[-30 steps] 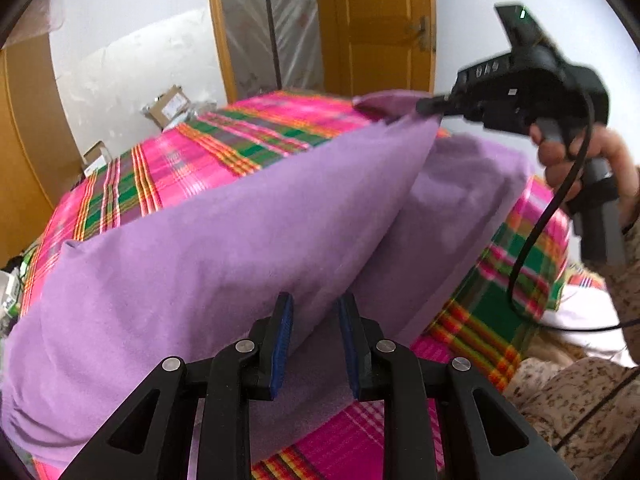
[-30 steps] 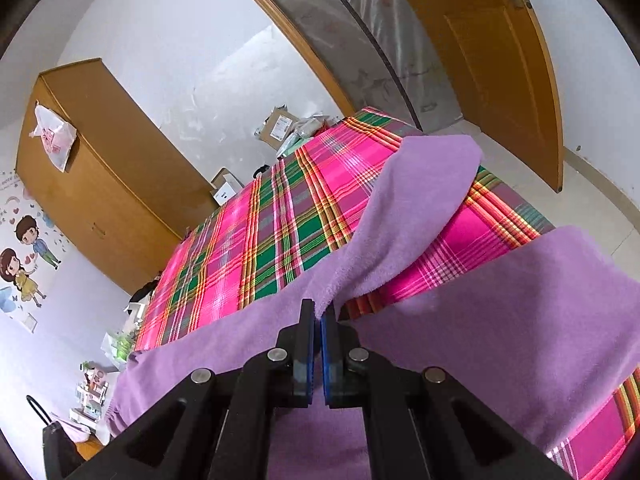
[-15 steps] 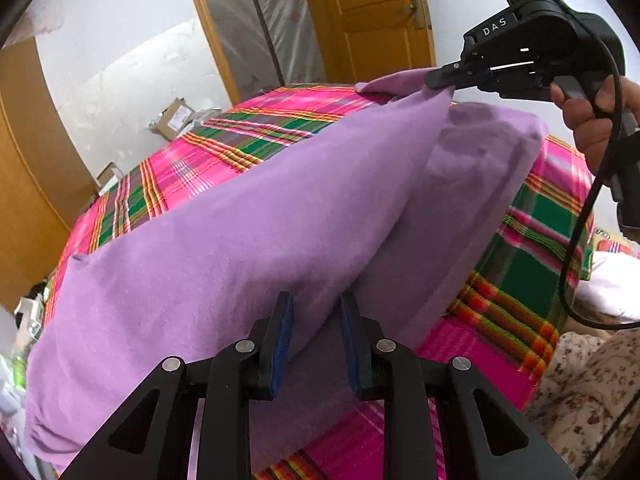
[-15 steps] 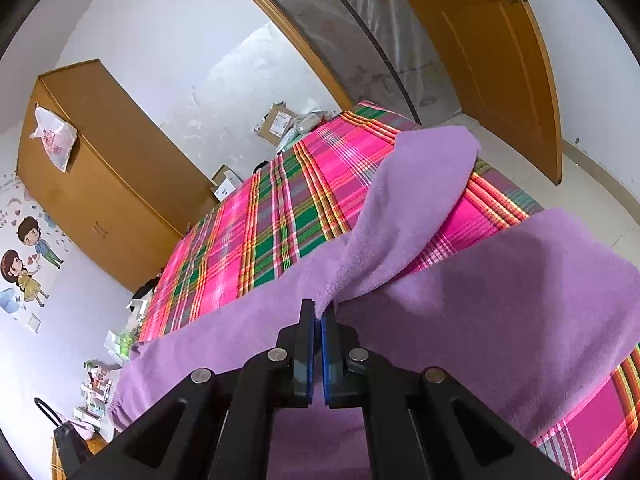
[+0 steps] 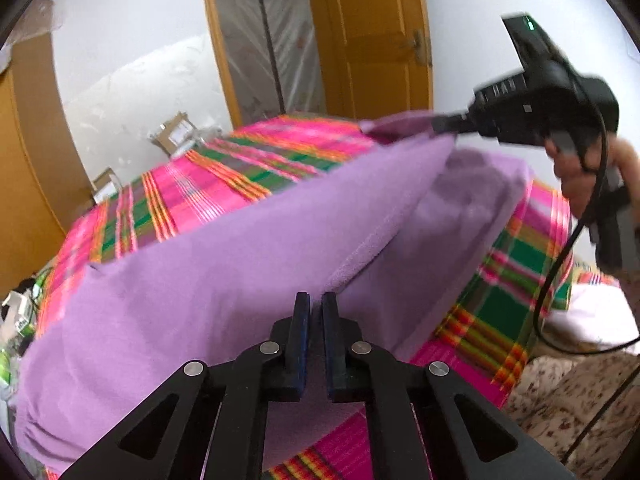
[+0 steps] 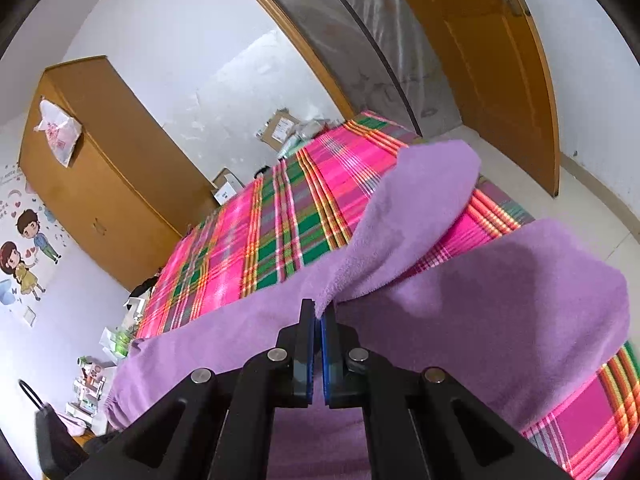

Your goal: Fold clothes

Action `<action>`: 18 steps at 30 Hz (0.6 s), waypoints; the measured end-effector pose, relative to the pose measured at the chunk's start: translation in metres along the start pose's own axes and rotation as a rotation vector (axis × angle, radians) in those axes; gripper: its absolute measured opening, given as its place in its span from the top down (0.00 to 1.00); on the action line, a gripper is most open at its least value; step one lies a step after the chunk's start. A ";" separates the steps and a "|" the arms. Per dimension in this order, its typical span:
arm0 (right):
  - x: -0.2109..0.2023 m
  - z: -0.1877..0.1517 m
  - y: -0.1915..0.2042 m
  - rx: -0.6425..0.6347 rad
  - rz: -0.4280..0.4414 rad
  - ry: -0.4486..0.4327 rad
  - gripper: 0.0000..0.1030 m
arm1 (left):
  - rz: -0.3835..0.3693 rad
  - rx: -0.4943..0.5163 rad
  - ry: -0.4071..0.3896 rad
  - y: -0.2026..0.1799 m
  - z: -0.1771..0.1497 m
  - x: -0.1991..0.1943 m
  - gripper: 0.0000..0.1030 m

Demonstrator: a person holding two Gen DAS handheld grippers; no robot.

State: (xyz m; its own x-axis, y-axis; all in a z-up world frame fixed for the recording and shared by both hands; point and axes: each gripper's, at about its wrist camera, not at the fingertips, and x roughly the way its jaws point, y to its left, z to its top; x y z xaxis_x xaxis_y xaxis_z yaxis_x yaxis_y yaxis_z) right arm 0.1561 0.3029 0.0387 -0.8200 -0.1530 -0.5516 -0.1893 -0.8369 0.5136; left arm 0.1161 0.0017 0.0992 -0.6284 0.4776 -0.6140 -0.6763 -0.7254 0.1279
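Over the bed (image 6: 280,216), with its bright pink and green checked sheet, I hold up a big purple cloth (image 5: 224,272) so I can fold it. My right hand-held gripper (image 6: 317,316) is shut tight on one edge of the cloth. I keep that edge lifted so the cloth hangs in the air and does not bunch up on the bed. From the left view, this hand-held gripper sits high at the far side, with my hand (image 5: 580,188) around its handle and a purple corner pinched at its tip.

My left hand-held gripper (image 5: 315,300) has just been closing, and now its blue pads (image 5: 301,344) are almost together. A thick folded edge of the cloth runs right down to them. I think they are biting that edge, but I cannot see the pinch clearly. I want both sides held so I can pull the cloth flat and straight.

The cloth looks soft and fuzzy, like a towel or a fleece top. It is plain purple, and it droops in big smooth folds between my two grips. One loose flap (image 6: 420,200) lies on the sheet.
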 end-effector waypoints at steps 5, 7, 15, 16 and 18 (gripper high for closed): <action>-0.021 -0.002 0.012 -0.054 -0.005 -0.054 0.97 | -0.020 -0.015 -0.068 0.004 0.007 -0.025 0.94; -0.029 -0.003 0.017 -0.073 -0.006 -0.071 0.97 | -0.033 -0.007 -0.083 0.002 0.008 -0.032 0.94; -0.036 -0.019 0.012 -0.107 -0.048 -0.034 0.97 | -0.078 0.022 -0.026 -0.012 -0.007 -0.025 0.94; -0.035 -0.023 0.008 -0.104 -0.056 -0.022 0.97 | -0.085 0.026 -0.016 -0.014 -0.010 -0.022 0.94; -0.031 -0.029 0.000 -0.088 -0.078 0.001 0.97 | -0.071 0.020 0.007 -0.014 -0.013 -0.017 0.94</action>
State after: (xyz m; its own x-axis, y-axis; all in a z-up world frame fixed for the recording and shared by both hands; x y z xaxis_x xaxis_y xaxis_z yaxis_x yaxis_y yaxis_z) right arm 0.1976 0.2925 0.0364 -0.8039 -0.0857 -0.5885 -0.2045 -0.8894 0.4089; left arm 0.1414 -0.0031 0.0975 -0.5761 0.5236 -0.6277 -0.7266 -0.6798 0.0999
